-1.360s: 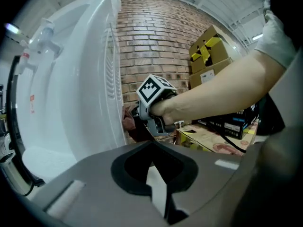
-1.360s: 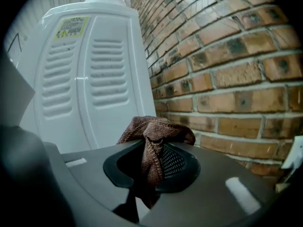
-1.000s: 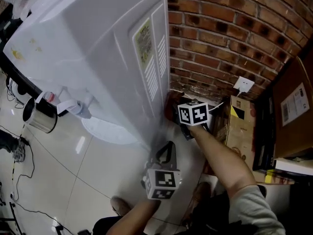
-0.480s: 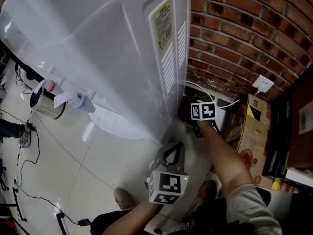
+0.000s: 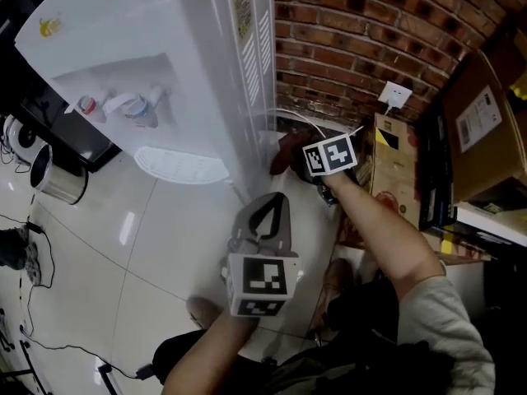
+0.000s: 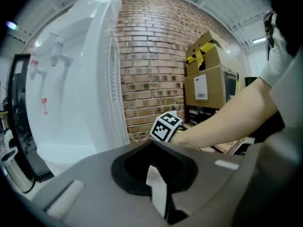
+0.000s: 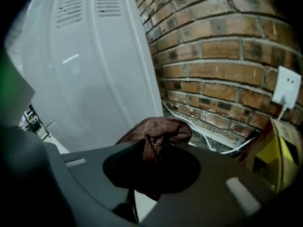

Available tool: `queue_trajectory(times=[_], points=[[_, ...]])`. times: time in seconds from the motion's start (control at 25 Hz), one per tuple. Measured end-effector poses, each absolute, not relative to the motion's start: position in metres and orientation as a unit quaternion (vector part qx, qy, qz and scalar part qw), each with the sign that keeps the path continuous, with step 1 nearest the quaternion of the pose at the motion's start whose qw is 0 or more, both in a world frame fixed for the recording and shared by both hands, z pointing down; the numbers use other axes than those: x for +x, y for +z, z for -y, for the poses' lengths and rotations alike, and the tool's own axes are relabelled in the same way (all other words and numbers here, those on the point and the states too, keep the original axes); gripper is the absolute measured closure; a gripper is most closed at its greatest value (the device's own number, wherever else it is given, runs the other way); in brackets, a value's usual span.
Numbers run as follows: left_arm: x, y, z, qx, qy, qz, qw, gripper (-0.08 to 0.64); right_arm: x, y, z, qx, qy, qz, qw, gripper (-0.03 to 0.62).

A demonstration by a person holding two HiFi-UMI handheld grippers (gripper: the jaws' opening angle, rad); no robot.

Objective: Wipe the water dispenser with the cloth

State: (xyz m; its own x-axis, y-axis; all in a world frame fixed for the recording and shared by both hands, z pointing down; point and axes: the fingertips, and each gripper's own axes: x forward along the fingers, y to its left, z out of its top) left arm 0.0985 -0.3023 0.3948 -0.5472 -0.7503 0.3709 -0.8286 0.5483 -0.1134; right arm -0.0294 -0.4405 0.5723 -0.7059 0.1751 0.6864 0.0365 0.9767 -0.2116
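- The right tongs (image 7: 149, 148) are clamped narrowly on the brown cloth (image 7: 158, 129), which bunches out past their tips, close to the water dispenser (image 7: 94, 74) ahead and to their left.
- The left tongs (image 6: 151, 143) are closed tip to tip and hold nothing, with the dispenser to their left.

Wall (image 5: 370, 23): red brick, with a white socket (image 5: 396, 95) on it and a white cable (image 7: 191, 123) low along it.
Floor (image 5: 148, 253): pale glossy tiles; a metal pot (image 5: 59, 183) stands at the left.
Right side: stacked cardboard boxes (image 5: 482, 122).
Light: a strip lamp (image 6: 258, 40) on the ceiling.
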Motion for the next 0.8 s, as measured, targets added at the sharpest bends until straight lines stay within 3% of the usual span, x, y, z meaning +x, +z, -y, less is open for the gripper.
queue_trajectory(times=[0.4, 0.68, 0.8], points=[[0.117, 0.322, 0.257, 0.459, 0.100, 0.878, 0.091, 0.560, 0.096, 0.555, 0.368, -0.115, 0.010, 0.877, 0.466, 0.502], [0.119, 0.337, 0.253, 0.478, 0.089, 0.865, 0.127, 0.560, 0.133, 0.622, 0.362, -0.107, 0.008, 0.834, 0.541, 0.495], [0.122, 0.335, 0.260, 0.491, 0.101, 0.857, 0.118, 0.560, 0.143, 0.644, 0.368, -0.100, 0.049, 0.828, 0.549, 0.404]])
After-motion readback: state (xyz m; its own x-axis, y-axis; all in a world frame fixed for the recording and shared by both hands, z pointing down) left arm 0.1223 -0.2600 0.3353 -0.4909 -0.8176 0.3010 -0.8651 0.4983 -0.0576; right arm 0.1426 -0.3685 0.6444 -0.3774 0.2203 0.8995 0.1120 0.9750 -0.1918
